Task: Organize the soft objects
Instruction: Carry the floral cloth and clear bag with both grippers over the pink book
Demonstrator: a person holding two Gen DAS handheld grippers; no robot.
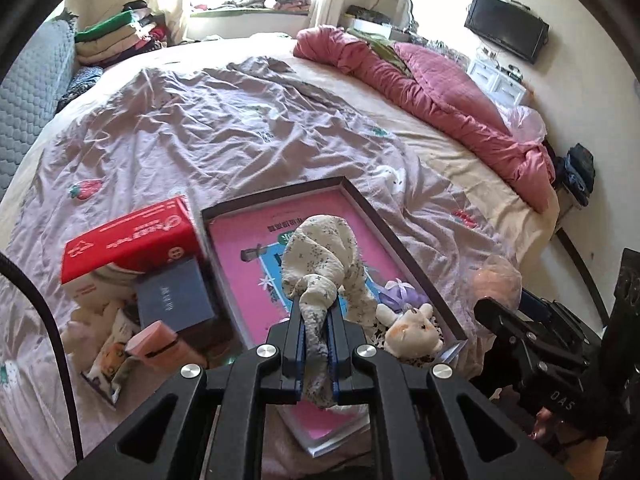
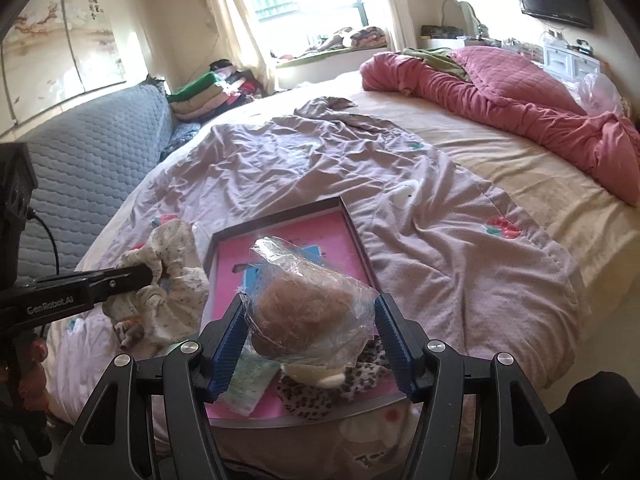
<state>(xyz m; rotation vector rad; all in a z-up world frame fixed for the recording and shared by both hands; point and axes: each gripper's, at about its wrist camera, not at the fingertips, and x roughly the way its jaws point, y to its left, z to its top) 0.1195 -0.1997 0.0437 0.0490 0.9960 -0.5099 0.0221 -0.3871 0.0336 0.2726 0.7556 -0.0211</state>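
Soft things sit gathered at the near edge of the bed, which fills the room. Mauve sheet rumpled across the middle, printed with strawberries; pink quilt bunched along the far right edge.

Dark-framed tray, pink inside, lies on the sheet at the near edge. In its near right corner: small plush bear, a purple bow-like thing just behind it, leopard-print fabric under them.

Left of the tray, touching its rim: red carton tilted over a blue-grey box; pink tube and loose pale fabrics beside them.

Left gripper pinched tight on a floral cloth, bunched and knotted, held up over the tray's left side. The cloth's tail hangs down between the blue pads.

Right gripper part-way wide, pads pressing either side of a clear plastic bag with a tan fuzzy lump inside, held above the tray's near end.
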